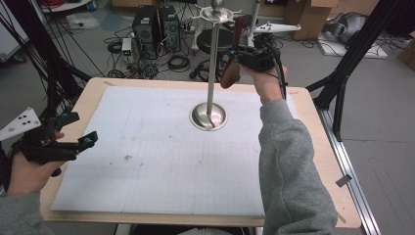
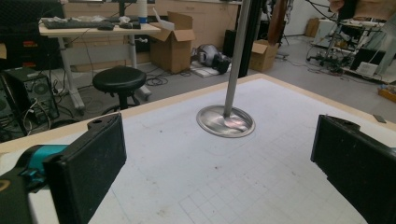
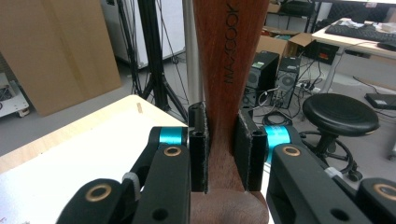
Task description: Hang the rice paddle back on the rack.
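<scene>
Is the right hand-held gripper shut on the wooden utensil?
Shut: the right hand-held gripper clamps the wooden utensil's handle between both pads.

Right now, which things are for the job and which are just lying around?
For the job:
- wooden utensil, clamped in the right hand-held gripper
- metal hanging stand
- left hand-held gripper, open

Just lying about:
- black stool
- cardboard box
- computer towers

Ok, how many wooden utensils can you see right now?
1. A wooden spoon, clamped upright in the right gripper beside the metal stand's pole, near its top hooks. The left gripper is open. Others may be out of frame.
</scene>
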Demonstrator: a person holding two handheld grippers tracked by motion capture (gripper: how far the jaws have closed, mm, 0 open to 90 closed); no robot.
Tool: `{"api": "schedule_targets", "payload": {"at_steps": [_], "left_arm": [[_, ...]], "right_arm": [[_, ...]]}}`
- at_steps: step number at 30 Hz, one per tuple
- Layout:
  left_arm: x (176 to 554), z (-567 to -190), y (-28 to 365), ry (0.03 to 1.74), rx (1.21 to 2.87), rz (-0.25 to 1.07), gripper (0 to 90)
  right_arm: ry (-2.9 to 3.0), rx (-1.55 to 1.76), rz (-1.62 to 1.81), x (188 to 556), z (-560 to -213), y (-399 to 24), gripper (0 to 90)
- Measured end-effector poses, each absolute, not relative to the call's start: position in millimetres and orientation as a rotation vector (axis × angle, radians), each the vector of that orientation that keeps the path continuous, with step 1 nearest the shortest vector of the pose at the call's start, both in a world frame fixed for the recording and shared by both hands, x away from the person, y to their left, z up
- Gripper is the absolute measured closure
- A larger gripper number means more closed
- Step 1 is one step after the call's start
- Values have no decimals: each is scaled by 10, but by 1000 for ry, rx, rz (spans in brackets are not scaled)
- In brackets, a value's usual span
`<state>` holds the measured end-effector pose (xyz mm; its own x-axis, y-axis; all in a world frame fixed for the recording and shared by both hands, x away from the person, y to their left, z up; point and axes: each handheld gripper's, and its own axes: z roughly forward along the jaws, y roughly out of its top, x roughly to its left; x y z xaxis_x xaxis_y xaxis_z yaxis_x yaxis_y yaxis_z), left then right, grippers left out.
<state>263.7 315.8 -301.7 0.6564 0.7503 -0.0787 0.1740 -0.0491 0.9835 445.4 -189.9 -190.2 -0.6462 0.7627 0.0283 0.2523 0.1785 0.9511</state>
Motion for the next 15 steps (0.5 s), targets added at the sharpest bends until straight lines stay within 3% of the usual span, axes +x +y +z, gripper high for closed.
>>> {"api": "schedule_targets", "payload": {"at_steps": [15], "left_arm": [[2621, -3025, 3165, 787, 1587, 559, 38]], "right_arm": [[1998, 947, 1490, 4488, -1912, -1867, 772]]}}
